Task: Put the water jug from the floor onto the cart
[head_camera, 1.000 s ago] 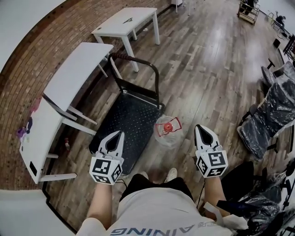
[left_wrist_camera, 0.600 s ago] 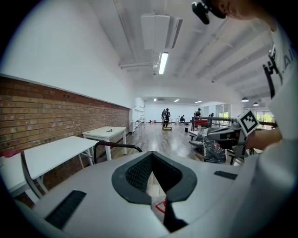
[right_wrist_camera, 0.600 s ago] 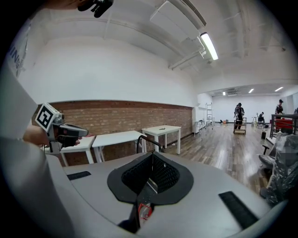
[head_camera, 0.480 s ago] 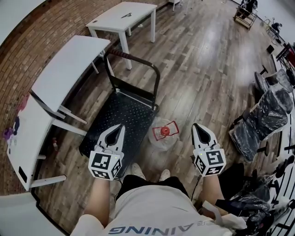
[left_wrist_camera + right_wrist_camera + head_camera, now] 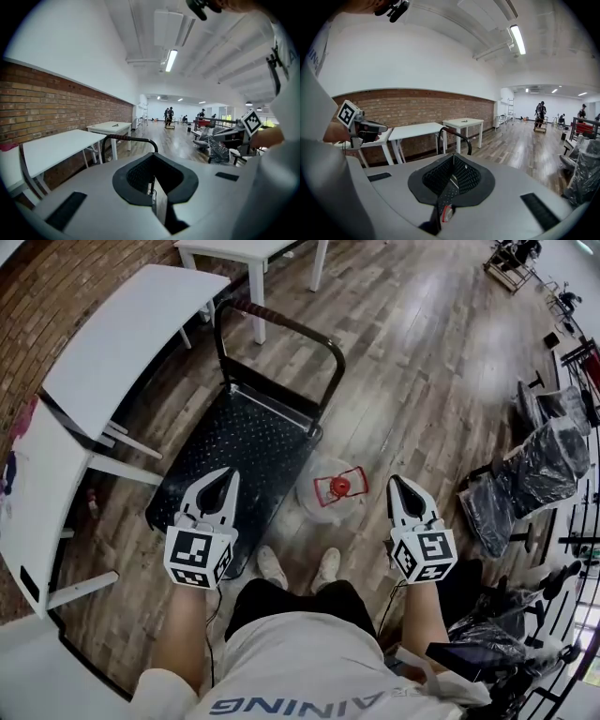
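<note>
low in front of the person, the left gripper [image 5: 228, 474] and the right gripper [image 5: 395, 482] are held out with jaws pressed together and nothing between them, as each gripper view shows. they flank the water jug [image 5: 319, 510] without touching it. i judge this a two-sided approach: the jug looks too wide and round for one pair of jaws, so the hands seem set to take it from both sides or by its red handle [image 5: 341, 486].

the jug stands upright on the floor [image 5: 412, 381], just off the cart's near right corner and just ahead of the shoes [image 5: 274, 568]. the cart [image 5: 234, 442] has a bare black platform with its push handle [image 5: 281, 324] at the far end, so the near edge looks the open side for loading. white tables [image 5: 131, 343] line the brick wall beyond the cart's left edge.

as for writing, only "aining" shows on the shirt [image 5: 309, 662]. the marker cubes [image 5: 199, 557] bear square patterns, and no label can be read on the jug.
</note>
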Motion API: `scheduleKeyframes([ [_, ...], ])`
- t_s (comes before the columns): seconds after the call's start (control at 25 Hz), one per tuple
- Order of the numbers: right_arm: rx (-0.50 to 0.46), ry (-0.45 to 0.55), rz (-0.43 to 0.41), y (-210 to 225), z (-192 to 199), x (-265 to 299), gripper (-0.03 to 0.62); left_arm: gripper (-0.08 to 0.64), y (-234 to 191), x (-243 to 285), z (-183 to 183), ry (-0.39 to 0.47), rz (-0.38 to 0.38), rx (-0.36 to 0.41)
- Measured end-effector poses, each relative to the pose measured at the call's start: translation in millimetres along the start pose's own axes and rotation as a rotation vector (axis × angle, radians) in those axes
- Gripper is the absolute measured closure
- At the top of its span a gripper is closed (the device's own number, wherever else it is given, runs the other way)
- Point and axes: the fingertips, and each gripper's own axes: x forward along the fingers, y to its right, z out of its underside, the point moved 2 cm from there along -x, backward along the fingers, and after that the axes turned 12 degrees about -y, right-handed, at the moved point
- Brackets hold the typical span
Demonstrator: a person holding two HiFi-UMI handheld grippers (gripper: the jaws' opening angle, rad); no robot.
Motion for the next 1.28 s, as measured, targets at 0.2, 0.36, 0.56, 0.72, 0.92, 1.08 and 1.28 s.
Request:
scheduleKeyframes([
  [0.2, 0.003, -0.068, -0.054, 15.4, 31.9, 36.3, 0.586, 0.558, 8.2, 11.9, 30.9, -0.056, -0.031, -0.078],
  [0.36, 0.004, -0.147, -0.102, 25.7, 73.1, 77.0, 0.560, 0.558, 15.0, 23.5, 58.7, -0.113, -0.073, -0.132],
  [0.56, -0.004, -0.214, -0.181, 28.0, 131.8, 140.0, 0.449, 0.558, 16.9, 42.2, 87.3, -0.134, -0.131, -0.179],
  [0.72, -0.021, -0.282, -0.196, 28.2, 186.1, 190.6, 0.397, 0.558, 14.8, 55.8, 123.1, -0.188, -0.162, -0.187],
  [0.92, -0.045, -0.359, -0.185, 29.8, 250.6, 241.1, 0.298, 0.558, 9.2, 65.5, 173.6, -0.270, -0.187, -0.168],
  [1.08, -0.050, -0.402, -0.180, 27.4, 293.1, 270.6, 0.267, 0.558, 3.8, 71.6, 199.8, -0.292, -0.215, -0.186],
  [1.28, -0.079, -0.459, -0.176, 27.4, 344.1, 294.3, 0.236, 0.558, 4.5, 80.1, 217.2, -0.307, -0.236, -0.210],
])
